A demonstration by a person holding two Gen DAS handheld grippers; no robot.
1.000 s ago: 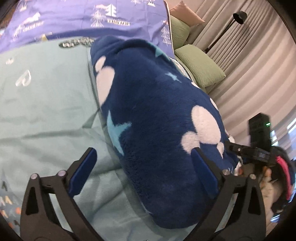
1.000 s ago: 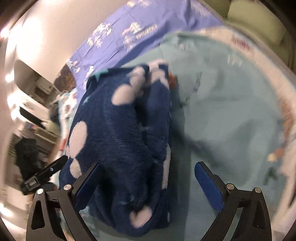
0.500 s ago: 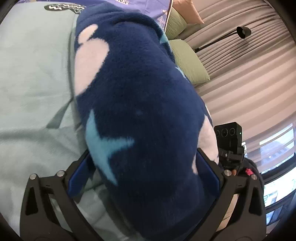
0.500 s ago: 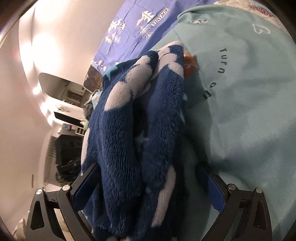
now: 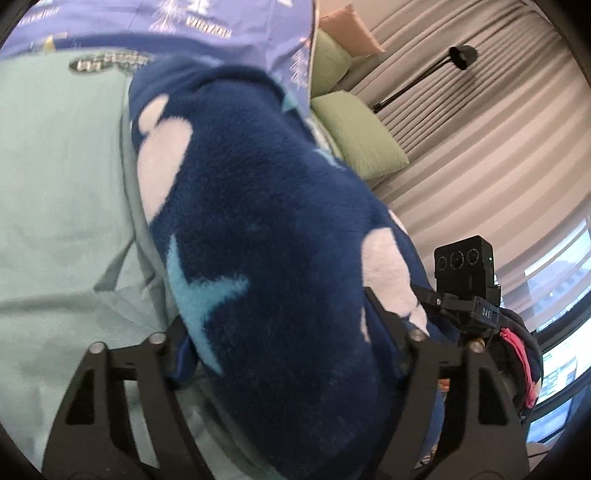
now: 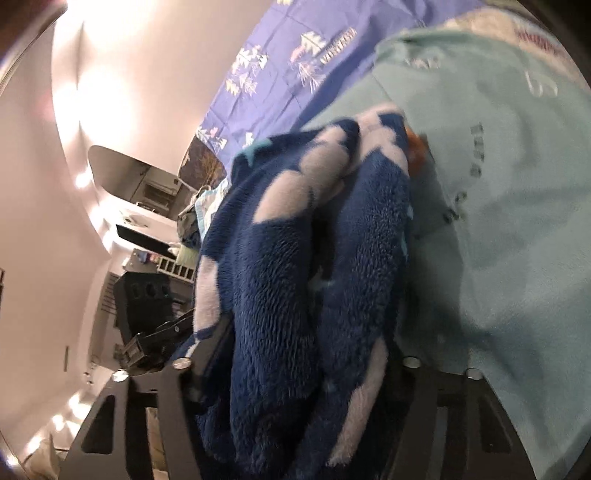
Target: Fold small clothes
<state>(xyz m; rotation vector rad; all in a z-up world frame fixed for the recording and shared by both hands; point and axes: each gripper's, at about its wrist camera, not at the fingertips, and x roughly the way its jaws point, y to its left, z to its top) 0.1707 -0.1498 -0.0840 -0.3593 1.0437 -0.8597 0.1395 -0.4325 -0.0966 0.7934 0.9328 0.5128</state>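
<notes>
Bedding first: you're working over a mint-green blanket (image 5: 55,192) spread across a purple tree-print sheet (image 5: 229,22), and the navy fleece garment (image 5: 266,236) lies bunched on that blanket, right in front of both cameras. It's a thick, plush piece with pale blotches and light-blue stars, doubled over so that the right-wrist view (image 6: 303,280) shows two fat rolls with a dark crease between them.

Judging by that pile, it's light, very soft and springy: it will sag the moment you lift it, and the folds will want to puff back open. The nap looks grippy rather than slick, so slipping isn't your worry; bulk is.

Your left gripper (image 5: 280,332) has the near end of the bundle squeezed between its fingers, jaws drawn in on the fleece. Your right gripper (image 6: 306,354) is doing the same on its end, clamped across both rolls, with its fingertips buried in the pile.

For a clean fold I'd say take hold at a seam or a single-layer edge, near the corners, not across the whole fat roll.
</notes>
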